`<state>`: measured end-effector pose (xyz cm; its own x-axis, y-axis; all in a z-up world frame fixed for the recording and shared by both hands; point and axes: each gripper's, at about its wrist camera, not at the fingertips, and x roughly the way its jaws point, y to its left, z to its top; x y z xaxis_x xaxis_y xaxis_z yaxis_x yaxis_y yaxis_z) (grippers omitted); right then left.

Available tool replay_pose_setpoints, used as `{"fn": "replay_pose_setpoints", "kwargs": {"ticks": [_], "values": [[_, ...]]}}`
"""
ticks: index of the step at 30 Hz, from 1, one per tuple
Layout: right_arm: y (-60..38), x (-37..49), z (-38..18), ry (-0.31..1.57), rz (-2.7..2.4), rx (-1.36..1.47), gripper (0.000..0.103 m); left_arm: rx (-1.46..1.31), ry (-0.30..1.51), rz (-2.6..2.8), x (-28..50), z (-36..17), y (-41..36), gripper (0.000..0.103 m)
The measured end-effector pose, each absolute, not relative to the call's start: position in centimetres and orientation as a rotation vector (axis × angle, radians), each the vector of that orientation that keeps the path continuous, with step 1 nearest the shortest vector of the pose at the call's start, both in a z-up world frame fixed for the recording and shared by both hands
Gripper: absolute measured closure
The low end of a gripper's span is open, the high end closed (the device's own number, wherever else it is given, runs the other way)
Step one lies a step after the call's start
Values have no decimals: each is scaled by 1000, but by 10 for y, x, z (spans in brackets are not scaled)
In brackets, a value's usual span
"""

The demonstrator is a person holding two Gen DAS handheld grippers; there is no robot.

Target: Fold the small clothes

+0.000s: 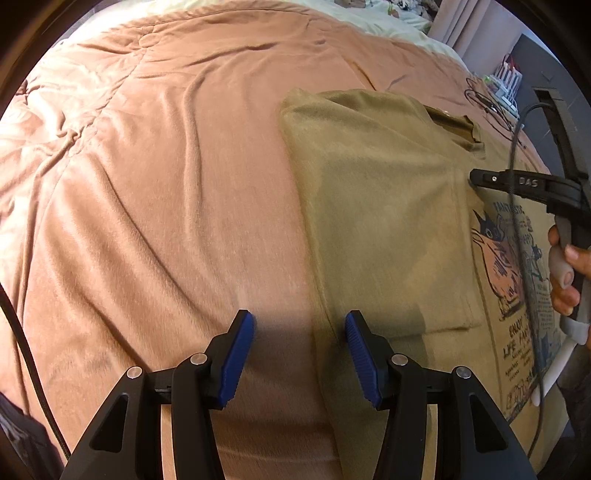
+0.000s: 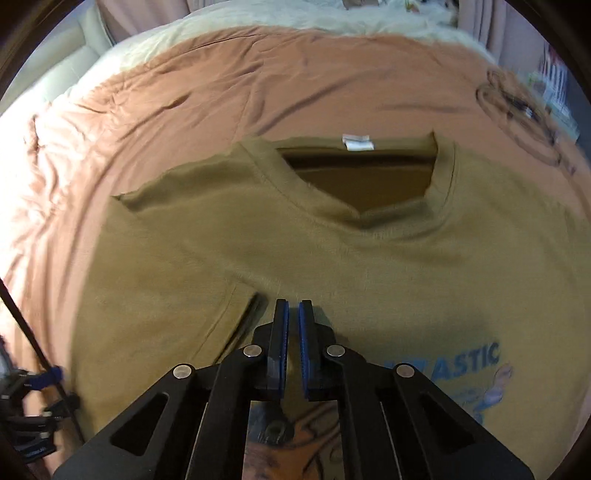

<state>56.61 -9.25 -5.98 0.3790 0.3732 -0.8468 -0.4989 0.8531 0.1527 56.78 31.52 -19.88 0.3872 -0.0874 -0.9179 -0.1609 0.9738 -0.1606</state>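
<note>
**Olive T-shirt on a bed, one side folded in**

An olive-brown cotton T-shirt with a blue and orange cartoon print (image 2: 369, 266) is shown lying flat on a salmon-pink plush bedspread (image 1: 166, 184), at the centre of the right wrist view and at the right of the left wrist view. Its ribbed collar with a white label (image 2: 356, 142) is turned toward the top of the frame. One side panel (image 1: 380, 221), with its sleeve, is seen folded inward over the body, its hemmed edge lying just beside the print. The other side and the lengthwise folds are judged not yet done, so the task appears to be at an early stage.

The left claw (image 1: 299, 354) is seen released, its blue ribbed pads wide apart above the folded edge and holding nothing. The right claw (image 2: 291, 332) is seen nearly clenched, a narrow gap left between its pads; whether cloth is pinched cannot be told. Its tip is set low over the folded sleeve.

A cream sheet (image 2: 258, 18) is visible at the top of the frame, with pink curtains (image 1: 469, 26) and tangled dark cables (image 1: 487, 103) at the upper right.
</note>
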Motion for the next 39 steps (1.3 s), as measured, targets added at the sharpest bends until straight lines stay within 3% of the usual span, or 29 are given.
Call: {"fn": "replay_pose_setpoints", "kwargs": {"ticks": [6, 8, 10, 11, 16, 26, 39], "values": [[-101, 530, -46, 1044, 689, -125, 96, -221, 1184, 58, 550, -199, 304, 49], [-98, 513, -42, 1034, 720, -142, 84, -237, 1182, 58, 545, -198, 304, 49], [-96, 500, -36, 1012, 766, -153, 61, -273, 1172, 54, 535, -194, 308, 49], [-91, 493, -34, 1003, 788, -161, 60, -282, 1170, 60, 531, -192, 310, 49], [-67, 457, -34, 980, 899, -235, 60, -330, 1151, 124, 501, -183, 330, 49], [-37, 439, -85, 967, 895, -442, 65, -432, 1115, 264, 436, -178, 356, 49], [-117, 418, -38, 964, 814, -381, 65, -412, 1038, 235, 424, -121, 312, 49]]}}
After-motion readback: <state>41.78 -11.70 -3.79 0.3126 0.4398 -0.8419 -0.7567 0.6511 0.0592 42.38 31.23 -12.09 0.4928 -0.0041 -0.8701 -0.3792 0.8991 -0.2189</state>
